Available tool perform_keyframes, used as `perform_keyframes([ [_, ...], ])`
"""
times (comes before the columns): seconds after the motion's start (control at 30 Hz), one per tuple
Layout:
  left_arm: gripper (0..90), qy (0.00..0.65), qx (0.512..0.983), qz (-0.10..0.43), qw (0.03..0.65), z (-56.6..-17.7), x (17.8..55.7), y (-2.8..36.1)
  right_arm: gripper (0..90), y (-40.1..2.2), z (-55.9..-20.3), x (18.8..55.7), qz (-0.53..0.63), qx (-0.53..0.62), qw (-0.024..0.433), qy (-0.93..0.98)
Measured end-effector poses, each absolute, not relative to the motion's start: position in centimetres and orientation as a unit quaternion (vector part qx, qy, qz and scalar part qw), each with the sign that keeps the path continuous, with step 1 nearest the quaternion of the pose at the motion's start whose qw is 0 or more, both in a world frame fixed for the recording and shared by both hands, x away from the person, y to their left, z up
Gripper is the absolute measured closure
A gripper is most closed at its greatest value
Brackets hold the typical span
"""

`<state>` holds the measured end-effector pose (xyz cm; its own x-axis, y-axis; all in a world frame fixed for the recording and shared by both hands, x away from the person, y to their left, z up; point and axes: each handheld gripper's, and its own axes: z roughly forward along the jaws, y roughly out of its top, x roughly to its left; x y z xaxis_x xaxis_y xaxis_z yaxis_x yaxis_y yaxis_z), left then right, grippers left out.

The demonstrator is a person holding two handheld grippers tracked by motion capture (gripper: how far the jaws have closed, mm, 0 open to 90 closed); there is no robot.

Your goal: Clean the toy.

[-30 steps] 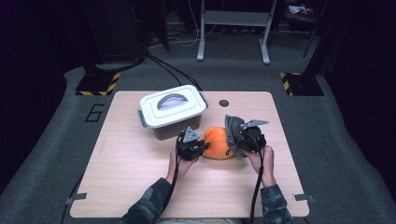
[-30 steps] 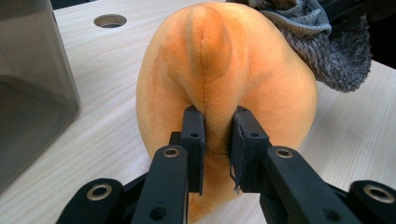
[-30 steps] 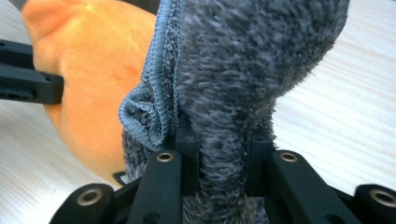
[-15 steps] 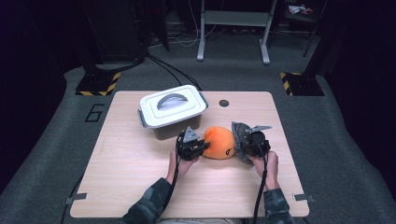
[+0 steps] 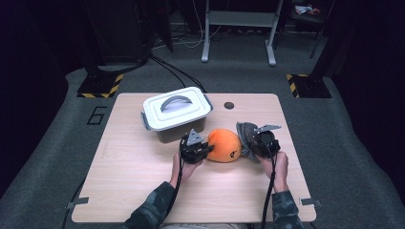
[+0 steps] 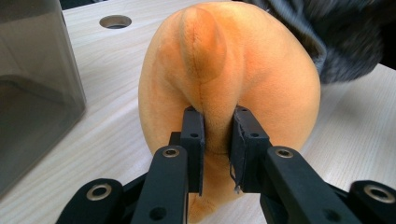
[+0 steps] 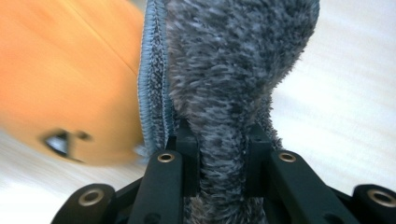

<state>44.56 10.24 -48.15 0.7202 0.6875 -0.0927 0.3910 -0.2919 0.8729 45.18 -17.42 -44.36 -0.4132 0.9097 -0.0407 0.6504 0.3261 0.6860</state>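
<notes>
Lidded box (image 5: 175, 113) at table's (image 5: 143, 191) rear left; left gripper (image 5: 199, 150) pinches a fold of the orange plush (image 5: 224, 145) mid-table; right gripper (image 5: 251, 143) clamped on grey cloth (image 5: 245, 131), which touches the plush's right side.

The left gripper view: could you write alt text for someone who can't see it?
Two black gripper jaws pinch a fold of an orange plush toy that lies on a pale wooden table. A grey fuzzy cloth sits behind the toy at upper right, and the translucent wall of a plastic storage box stands at the left.
</notes>
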Motion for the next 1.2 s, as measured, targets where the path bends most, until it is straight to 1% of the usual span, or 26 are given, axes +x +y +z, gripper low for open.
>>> perform_keyframes([
  [0.1, 76.5, 0.34, 0.791, 0.151, 0.485, -48.1, 44.6, 10.3, 74.0, -16.6, -42.4, 44.7, 0.324, 0.483, 0.227, 0.781],
  [0.13, 76.5, 0.34, 0.791, 0.151, 0.485, -48.1, 44.6, 10.3, 74.0, -16.6, -42.4, 44.7, 0.324, 0.483, 0.227, 0.781],
  [0.17, 76.5, 0.341, 0.79, 0.152, 0.486, -48.1, 44.6, 10.3, 73.9, -15.7, -41.1, 44.3, 0.341, 0.463, 0.233, 0.784],
  [0.3, 76.2, 0.342, 0.789, 0.152, 0.487, -48.1, 44.6, 10.3, 73.8, -13.7, -40.0, 44.4, 0.353, 0.437, 0.233, 0.794],
  [0.43, 74.6, 0.343, 0.787, 0.151, 0.49, -48.1, 44.6, 10.3, 74.5, -12.3, -40.9, 45.2, 0.326, 0.431, 0.227, 0.81],
  [0.5, 71.9, 0.34, 0.788, 0.149, 0.492, -48.1, 44.6, 10.3, 75.1, -12.2, -41.6, 45.6, 0.314, 0.44, 0.228, 0.81],
  [0.73, 53.9, 0.338, 0.787, 0.14, 0.496, -47.8, 44.7, 10.3, 75.9, -13.0, -42.6, 45.9, 0.311, 0.446, 0.224, 0.808],
  [0.87, 45.9, 0.355, 0.783, 0.117, 0.498, -48.2, 44.7, 10.9, 76.1, -13.3, -43.0, 45.9, 0.304, 0.453, 0.228, 0.807],
  [1.03, 43.6, 0.368, 0.781, 0.101, 0.495, -48.9, 44.7, 11.6, 76.1, -13.7, -43.2, 45.9, 0.31, 0.456, 0.228, 0.802],
  [1.1, 43.4, 0.375, 0.78, 0.079, 0.495, -49.4, 44.6, 12.0, 76.1, -13.9, -43.2, 46.0, 0.31, 0.459, 0.226, 0.802],
  [1.2, 43.8, 0.379, 0.78, 0.067, 0.493, -49.9, 44.8, 12.0, 76.1, -14.0, -43.3, 45.9, 0.31, 0.461, 0.224, 0.801],
])
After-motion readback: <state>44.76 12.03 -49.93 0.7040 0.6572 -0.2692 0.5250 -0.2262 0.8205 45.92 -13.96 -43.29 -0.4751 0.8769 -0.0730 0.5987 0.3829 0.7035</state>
